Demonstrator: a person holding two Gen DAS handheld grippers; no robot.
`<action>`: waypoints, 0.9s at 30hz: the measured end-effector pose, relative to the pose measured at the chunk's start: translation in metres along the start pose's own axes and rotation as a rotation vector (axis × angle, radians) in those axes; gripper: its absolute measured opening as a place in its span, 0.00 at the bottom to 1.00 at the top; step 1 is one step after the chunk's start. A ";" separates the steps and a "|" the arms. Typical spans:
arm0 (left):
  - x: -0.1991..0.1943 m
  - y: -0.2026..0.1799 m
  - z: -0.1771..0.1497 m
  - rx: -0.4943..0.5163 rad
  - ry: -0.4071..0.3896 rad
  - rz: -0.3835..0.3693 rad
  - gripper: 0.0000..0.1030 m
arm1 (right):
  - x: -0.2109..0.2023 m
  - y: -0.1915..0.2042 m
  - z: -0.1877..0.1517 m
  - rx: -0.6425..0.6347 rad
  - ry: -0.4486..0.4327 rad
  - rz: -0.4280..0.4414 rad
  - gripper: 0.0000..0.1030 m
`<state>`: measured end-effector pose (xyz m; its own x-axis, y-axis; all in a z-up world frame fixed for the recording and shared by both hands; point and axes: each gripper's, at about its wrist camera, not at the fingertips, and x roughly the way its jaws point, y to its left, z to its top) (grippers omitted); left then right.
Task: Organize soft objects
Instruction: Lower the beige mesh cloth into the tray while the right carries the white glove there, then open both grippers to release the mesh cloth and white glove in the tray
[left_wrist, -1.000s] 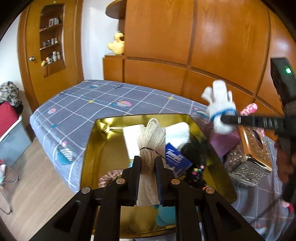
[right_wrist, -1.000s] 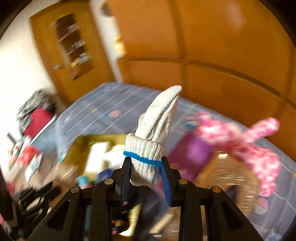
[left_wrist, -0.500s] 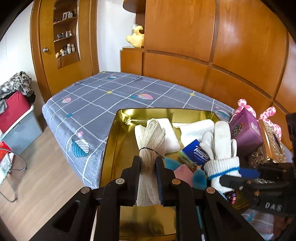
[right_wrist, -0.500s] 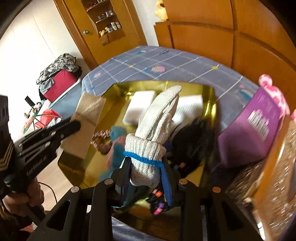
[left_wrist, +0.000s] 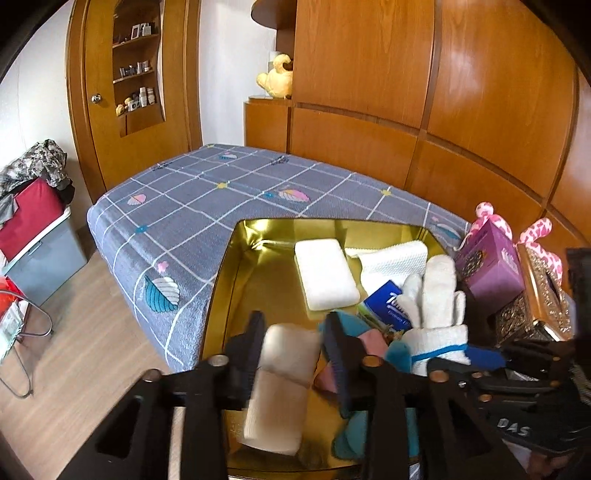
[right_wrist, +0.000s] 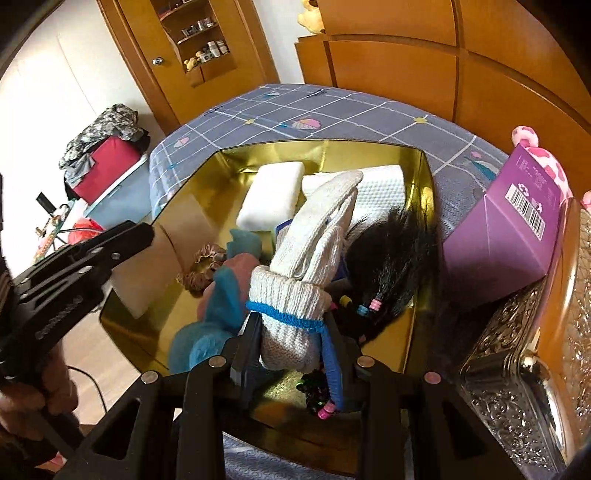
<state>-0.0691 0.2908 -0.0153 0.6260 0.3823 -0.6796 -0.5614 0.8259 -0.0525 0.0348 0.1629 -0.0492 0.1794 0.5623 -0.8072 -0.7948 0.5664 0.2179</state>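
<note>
A gold tray (left_wrist: 225, 273) on the bed holds soft items. Over its near part my left gripper (left_wrist: 293, 332) has its jaws opening. A cream mesh bundle (left_wrist: 280, 387), blurred, sits loose between them with a gap on its right side. Seen from the right wrist, that bundle (right_wrist: 155, 266) hangs low at the tray's (right_wrist: 424, 173) left wall, beside the left gripper (right_wrist: 110, 251). My right gripper (right_wrist: 291, 339) is shut on the blue-banded cuff of a white knit glove (right_wrist: 314, 251), held over the tray's middle. The glove (left_wrist: 436, 306) and the right gripper (left_wrist: 484, 362) also show in the left wrist view.
In the tray lie a white pad (left_wrist: 325, 273), a white towel (left_wrist: 391, 262), a blue tissue pack (left_wrist: 384, 306), a teal and pink plush (right_wrist: 221, 295), a scrunchie (right_wrist: 203, 266) and a black hairpiece (right_wrist: 391, 266). A purple box (right_wrist: 509, 236) and an ornate box (right_wrist: 517, 369) stand right of it.
The left jaws have spread and the cream bundle has slipped lower between them. The right gripper with the glove came down over the tray and now hovers beside the left one.
</note>
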 end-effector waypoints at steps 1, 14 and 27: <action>-0.002 0.000 0.001 0.000 -0.008 0.001 0.41 | 0.001 0.000 0.000 -0.001 0.000 -0.003 0.29; -0.010 -0.005 0.003 0.009 -0.022 -0.006 0.59 | 0.006 0.009 -0.002 -0.009 0.006 -0.036 0.30; -0.014 -0.008 0.002 0.007 -0.028 -0.011 0.70 | -0.008 0.008 -0.004 0.011 -0.031 -0.075 0.34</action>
<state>-0.0718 0.2798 -0.0040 0.6466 0.3848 -0.6586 -0.5508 0.8329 -0.0542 0.0243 0.1602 -0.0431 0.2561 0.5360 -0.8044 -0.7718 0.6144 0.1637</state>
